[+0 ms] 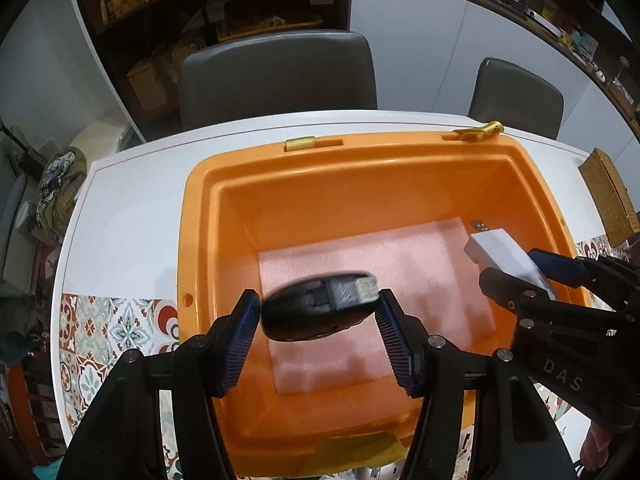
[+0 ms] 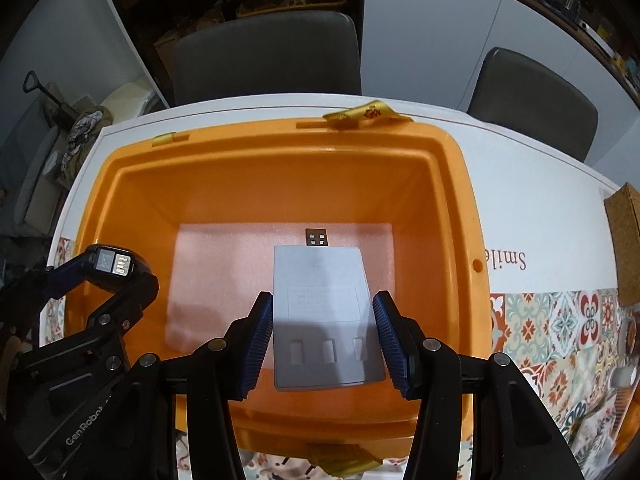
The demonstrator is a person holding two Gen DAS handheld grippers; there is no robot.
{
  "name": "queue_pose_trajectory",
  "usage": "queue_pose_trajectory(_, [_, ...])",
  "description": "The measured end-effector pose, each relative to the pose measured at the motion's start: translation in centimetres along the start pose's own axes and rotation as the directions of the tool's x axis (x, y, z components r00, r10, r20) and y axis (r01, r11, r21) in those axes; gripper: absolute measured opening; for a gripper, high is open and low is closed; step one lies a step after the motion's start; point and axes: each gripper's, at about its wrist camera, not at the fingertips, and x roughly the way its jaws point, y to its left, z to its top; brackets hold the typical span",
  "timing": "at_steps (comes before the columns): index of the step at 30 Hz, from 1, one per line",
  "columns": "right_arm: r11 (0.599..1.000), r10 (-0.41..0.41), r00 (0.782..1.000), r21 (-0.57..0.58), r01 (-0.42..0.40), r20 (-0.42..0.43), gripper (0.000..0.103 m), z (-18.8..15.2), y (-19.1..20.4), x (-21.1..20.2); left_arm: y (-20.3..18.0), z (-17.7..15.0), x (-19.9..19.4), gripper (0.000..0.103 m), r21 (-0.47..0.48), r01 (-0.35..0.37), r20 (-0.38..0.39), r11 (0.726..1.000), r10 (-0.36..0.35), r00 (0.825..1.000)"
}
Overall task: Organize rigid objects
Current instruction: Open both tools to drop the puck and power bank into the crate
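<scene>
between the blue ribbed pads of the left tool (image 1: 316, 312), a black rounded device (image 1: 316, 314) was clamped, its grey connector end pointing away from the camera. both pads pressed on its sides. the device hung above the open orange bin (image 1: 400, 156), over the pale pink foam sheet (image 1: 420, 264) lining the bin floor.

between the pads of the right tool (image 2: 323, 320), a flat grey-white adapter (image 2: 320, 312) was gripped by its long edges. a small black usb plug (image 2: 318, 237) projected from its far end, and three rectangular slots showed near its close end. the adapter was likewise held over the bin interior, above the foam sheet.

each tool appeared in the other's view: the right tool to the right in the left wrist view, the left tool to the left in the right wrist view, both over the bin and apart from each other.

the bin stood on a white desk (image 1: 132, 208), with yellow latches (image 1: 300, 144) on its far rim. a patterned tile mat (image 2: 560, 320) lay on the desk at the near side. two grey chairs (image 1: 276, 76) stood beyond the desk.
</scene>
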Motion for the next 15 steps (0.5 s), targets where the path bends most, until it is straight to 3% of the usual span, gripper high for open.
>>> queue_pose_trajectory(6, [1.000, 0.010, 1.000, 0.006, -0.010, -0.014, 0.051, -0.1, -0.1, 0.6, -0.1, 0.2, -1.0, 0.065, 0.006, -0.046, 0.019, 0.999, 0.045, 0.999])
queue_pose_trajectory(10, [1.000, 0.006, 1.000, 0.010, -0.006, -0.008, 0.051, -0.2, -0.1, 0.5, 0.5, 0.1, -1.9, 0.077, -0.016, -0.083, 0.028, 0.996, 0.084, 0.996])
queue_pose_trajectory(12, [1.000, -0.003, 1.000, 0.015, 0.003, 0.001, 0.053, -0.2, -0.2, 0.3, 0.7, 0.0, -2.3, 0.078, -0.021, -0.113, 0.034, 0.993, 0.114, 0.993])
queue_pose_trajectory(14, [1.000, -0.013, 1.000, 0.026, 0.012, 0.010, 0.072, -0.2, -0.3, 0.1, 0.9, -0.1, -2.6, 0.078, -0.025, -0.122, 0.036, 0.992, 0.123, 0.992])
queue_pose_trajectory(15, [0.999, -0.027, 0.999, 0.031, 0.026, 0.019, 0.073, -0.3, -0.3, -0.1, 1.0, -0.2, -2.7, 0.078, -0.030, -0.124, 0.034, 0.992, 0.125, 0.992])
